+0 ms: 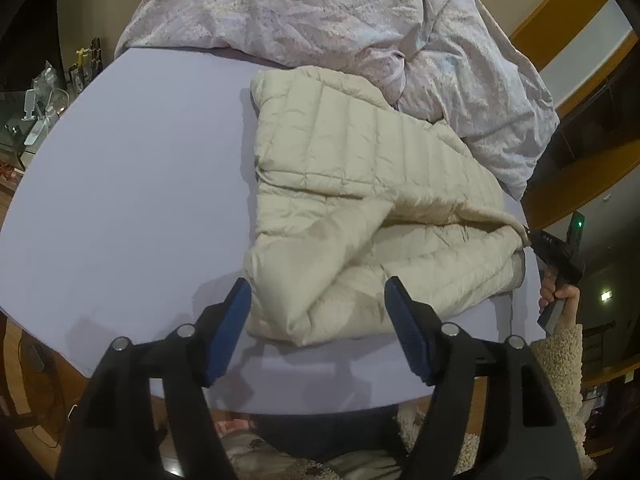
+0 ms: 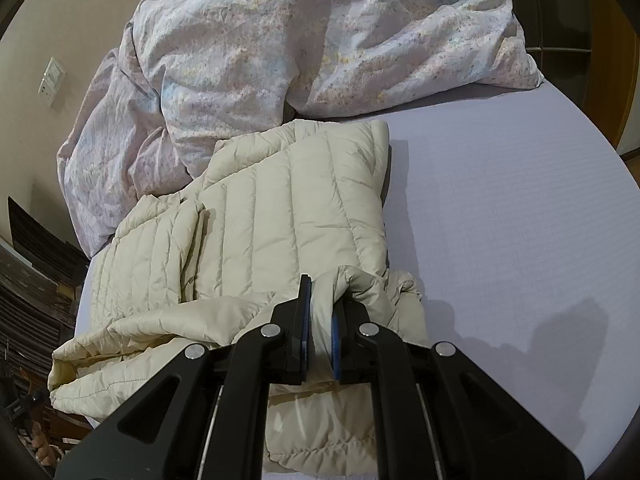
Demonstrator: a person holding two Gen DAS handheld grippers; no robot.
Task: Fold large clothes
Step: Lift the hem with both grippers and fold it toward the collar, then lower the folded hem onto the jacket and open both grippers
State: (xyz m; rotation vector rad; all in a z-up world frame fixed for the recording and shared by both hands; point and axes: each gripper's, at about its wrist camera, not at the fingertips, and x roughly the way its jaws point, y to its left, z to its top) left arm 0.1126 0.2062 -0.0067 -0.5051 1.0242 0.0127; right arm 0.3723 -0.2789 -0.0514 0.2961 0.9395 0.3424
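The cream quilted jacket lies partly folded on the lavender bed sheet, in the centre and right of the left wrist view. In the right wrist view the same jacket fills the lower left and centre of the frame.

The left gripper is at the bottom of its view. Its 2 blue pads stand wide apart, released, above the near edge of the jacket, and no cloth is pinched between them.

The right gripper is clenched on a fold of the jacket. The cloth bulges out between its 2 fingers. In the left wrist view this gripper pinches the jacket's right edge, with a hand holding it.

A crumpled floral duvet lies behind the jacket, at the top of both views.
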